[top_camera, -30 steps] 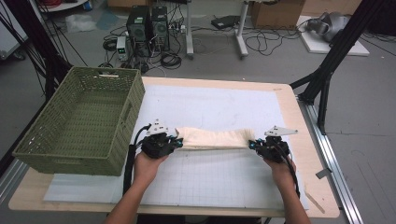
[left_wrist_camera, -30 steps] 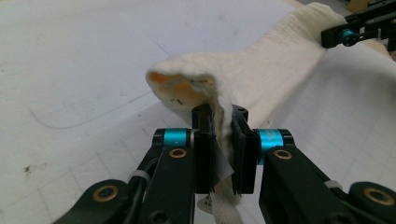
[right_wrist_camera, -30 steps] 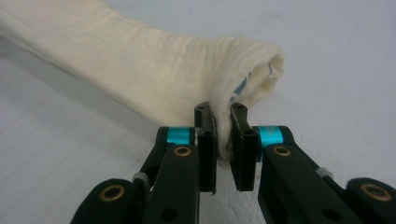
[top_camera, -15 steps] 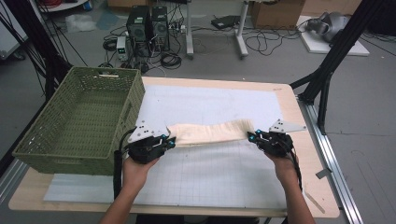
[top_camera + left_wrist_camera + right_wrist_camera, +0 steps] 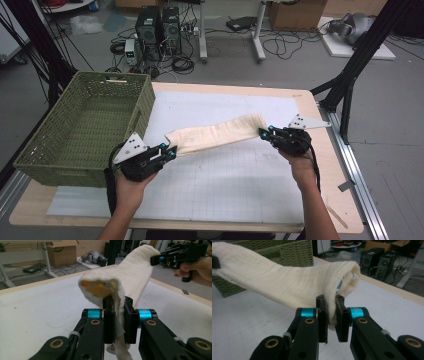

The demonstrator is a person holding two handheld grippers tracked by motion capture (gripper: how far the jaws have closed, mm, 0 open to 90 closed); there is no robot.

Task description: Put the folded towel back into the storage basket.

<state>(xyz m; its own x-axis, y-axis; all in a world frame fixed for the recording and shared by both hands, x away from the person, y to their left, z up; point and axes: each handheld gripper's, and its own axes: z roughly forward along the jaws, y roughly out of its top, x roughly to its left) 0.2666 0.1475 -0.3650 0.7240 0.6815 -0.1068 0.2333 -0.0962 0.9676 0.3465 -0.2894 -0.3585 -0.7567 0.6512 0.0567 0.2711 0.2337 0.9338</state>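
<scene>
A folded cream cloth [image 5: 215, 134] hangs stretched in the air above the white mat [image 5: 235, 180], held at both ends. My left gripper [image 5: 169, 151] is shut on its left end, close to the basket's corner. In the left gripper view the cloth [image 5: 130, 277] is pinched between the black jaws, with my left gripper [image 5: 119, 305] at its near end and the other hand's gripper [image 5: 156, 260] far off. My right gripper [image 5: 263, 133] is shut on the right end. The right gripper view has the cloth [image 5: 287, 280] bunched in my right gripper [image 5: 330, 305].
A green woven basket [image 5: 85, 125] stands on the table's left side, open and with nothing visible inside. The wooden table edge [image 5: 320, 130] runs along the right. Black stand legs [image 5: 350, 70], computers [image 5: 157, 25] and cables lie on the floor beyond.
Both hands have lifted the cloth off the mat. The left hand has moved left toward the basket, and the cloth now slopes up from left to right.
</scene>
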